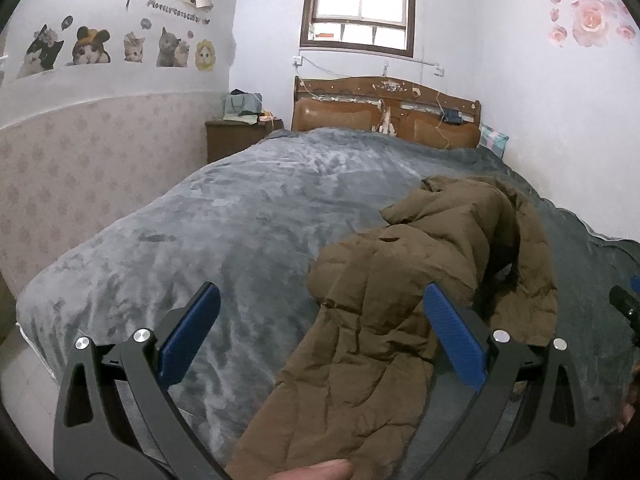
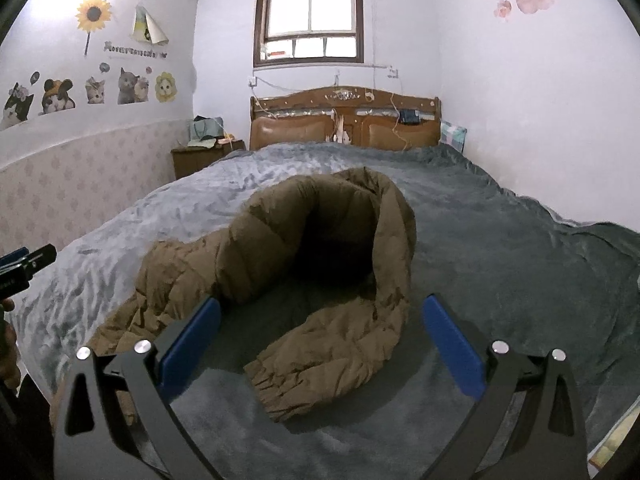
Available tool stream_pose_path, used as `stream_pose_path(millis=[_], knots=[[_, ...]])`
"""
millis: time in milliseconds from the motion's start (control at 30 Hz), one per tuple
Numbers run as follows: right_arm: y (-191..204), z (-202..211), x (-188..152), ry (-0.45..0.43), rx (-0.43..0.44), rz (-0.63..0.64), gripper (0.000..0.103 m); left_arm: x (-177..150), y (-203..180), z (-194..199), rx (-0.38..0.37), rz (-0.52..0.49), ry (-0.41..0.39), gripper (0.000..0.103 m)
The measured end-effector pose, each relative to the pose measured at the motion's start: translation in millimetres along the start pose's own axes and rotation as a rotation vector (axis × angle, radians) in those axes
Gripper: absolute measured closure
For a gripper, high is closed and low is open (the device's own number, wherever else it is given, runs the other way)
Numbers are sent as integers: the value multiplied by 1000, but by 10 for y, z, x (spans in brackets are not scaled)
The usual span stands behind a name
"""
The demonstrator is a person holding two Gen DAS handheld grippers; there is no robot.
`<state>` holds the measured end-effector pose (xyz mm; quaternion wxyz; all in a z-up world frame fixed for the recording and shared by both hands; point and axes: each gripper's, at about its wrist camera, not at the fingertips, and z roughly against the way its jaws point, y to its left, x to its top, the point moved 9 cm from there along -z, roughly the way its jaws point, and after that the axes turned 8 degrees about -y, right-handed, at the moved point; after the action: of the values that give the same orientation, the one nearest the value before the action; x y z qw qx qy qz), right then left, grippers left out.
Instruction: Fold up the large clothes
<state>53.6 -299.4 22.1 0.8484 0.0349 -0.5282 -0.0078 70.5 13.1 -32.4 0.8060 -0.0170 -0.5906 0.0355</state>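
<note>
- Now we are holding both claws released: left gripper (image 1: 320,328), right gripper (image 2: 320,340).
- We are seeing the brown jacket (image 1: 400,300) crumpled, lower right on the bed (image 1: 200,220).
- We are judging it best to grab the cuffed sleeve (image 2: 320,372) first, spreading it flat before folding.

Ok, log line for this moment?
stage: pre-grasp | coat: crumpled, unfolded on bed | left gripper: open, empty | right gripper: open, over sleeve cuff

Home bedroom: bed (image 2: 480,240), wall stickers (image 2: 96,88).
</note>
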Motion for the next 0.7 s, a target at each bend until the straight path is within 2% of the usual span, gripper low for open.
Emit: stream_pose_path(millis=[267, 467, 700], knots=[[-106, -50, 21, -14, -7, -26, 2, 76, -64, 43, -1, -21, -45, 3], [-148, -51, 99, -23, -25, -30, 2, 62, -103, 42, -24, -18, -28, 3], [-155, -92, 133, -10, -25, -71, 2, 79, -70, 53, -14, -25, -20, 3]])
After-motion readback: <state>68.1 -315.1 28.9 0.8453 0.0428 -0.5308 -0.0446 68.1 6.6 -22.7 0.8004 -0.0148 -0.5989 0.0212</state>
